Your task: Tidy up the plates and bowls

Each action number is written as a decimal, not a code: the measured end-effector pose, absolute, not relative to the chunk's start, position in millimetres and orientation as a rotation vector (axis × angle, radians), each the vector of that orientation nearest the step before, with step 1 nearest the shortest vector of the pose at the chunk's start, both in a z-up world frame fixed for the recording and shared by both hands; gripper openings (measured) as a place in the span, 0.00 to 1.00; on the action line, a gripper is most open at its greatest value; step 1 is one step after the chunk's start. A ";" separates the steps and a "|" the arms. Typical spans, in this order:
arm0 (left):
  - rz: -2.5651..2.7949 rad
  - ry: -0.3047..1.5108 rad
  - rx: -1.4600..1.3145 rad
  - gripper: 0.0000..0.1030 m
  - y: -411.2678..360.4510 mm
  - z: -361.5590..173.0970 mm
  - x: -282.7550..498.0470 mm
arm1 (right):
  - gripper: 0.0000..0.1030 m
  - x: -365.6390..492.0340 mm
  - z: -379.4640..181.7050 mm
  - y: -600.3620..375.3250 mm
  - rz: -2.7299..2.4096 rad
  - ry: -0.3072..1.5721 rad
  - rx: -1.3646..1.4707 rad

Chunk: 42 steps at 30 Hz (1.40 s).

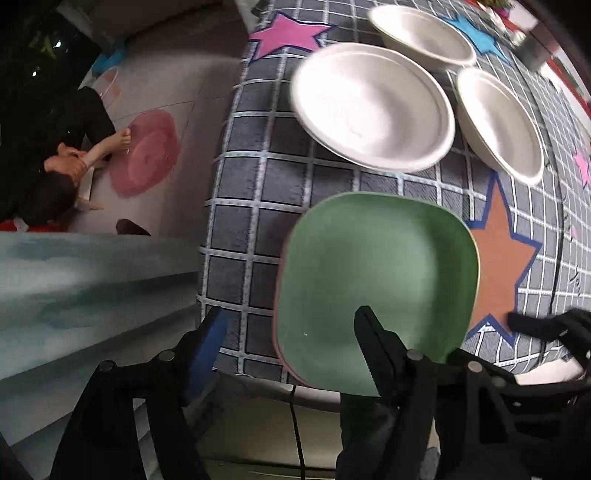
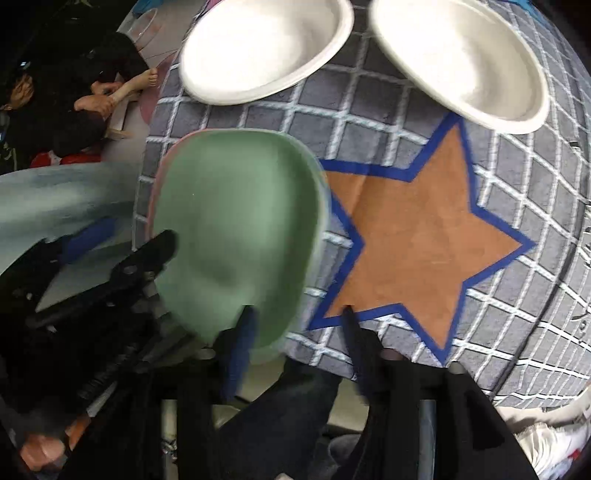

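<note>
A green square plate [image 1: 373, 280] lies on top of a pink plate [image 1: 277, 347], of which only a rim shows, near the front edge of the grey checked mat [image 1: 251, 206]. Behind them stand three white bowls [image 1: 373, 107] [image 1: 498, 125] [image 1: 421, 35]. My left gripper [image 1: 291, 325] is open and straddles the green plate's left edge, pads clear of it. My right gripper [image 2: 297, 314] is open too, one finger over the green plate's [image 2: 236, 236] near corner, the other over the mat. Two white bowls [image 2: 266, 48] [image 2: 461, 59] show in the right wrist view.
An orange star with a blue border [image 2: 413, 236] is printed on the mat right of the plates. A pale blue cloth [image 1: 92, 288] lies left of the mat. A person [image 1: 66, 158] sits on the floor at far left beside a pink round patch [image 1: 147, 158]. A black cable [image 1: 295, 424] runs below the mat's edge.
</note>
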<state>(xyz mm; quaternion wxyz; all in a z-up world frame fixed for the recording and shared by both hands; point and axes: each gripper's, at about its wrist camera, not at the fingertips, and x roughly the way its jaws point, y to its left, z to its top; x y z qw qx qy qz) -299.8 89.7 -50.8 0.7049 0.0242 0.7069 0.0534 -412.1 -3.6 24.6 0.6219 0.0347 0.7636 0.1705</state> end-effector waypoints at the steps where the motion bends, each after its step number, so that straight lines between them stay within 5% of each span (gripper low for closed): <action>1: 0.116 1.575 0.039 0.76 92.9 -50.2 -300.8 | 0.89 -403.4 7.2 -30.8 0.379 1.746 0.086; 26: -0.070 1.435 0.117 0.76 11.1 4.2 -209.8 | 0.93 -355.8 14.6 -210.7 0.061 1.674 0.284; 42: -0.030 1.487 0.197 0.76 -22.1 -52.0 -126.9 | 0.93 -227.7 -12.6 -224.9 0.109 1.652 0.230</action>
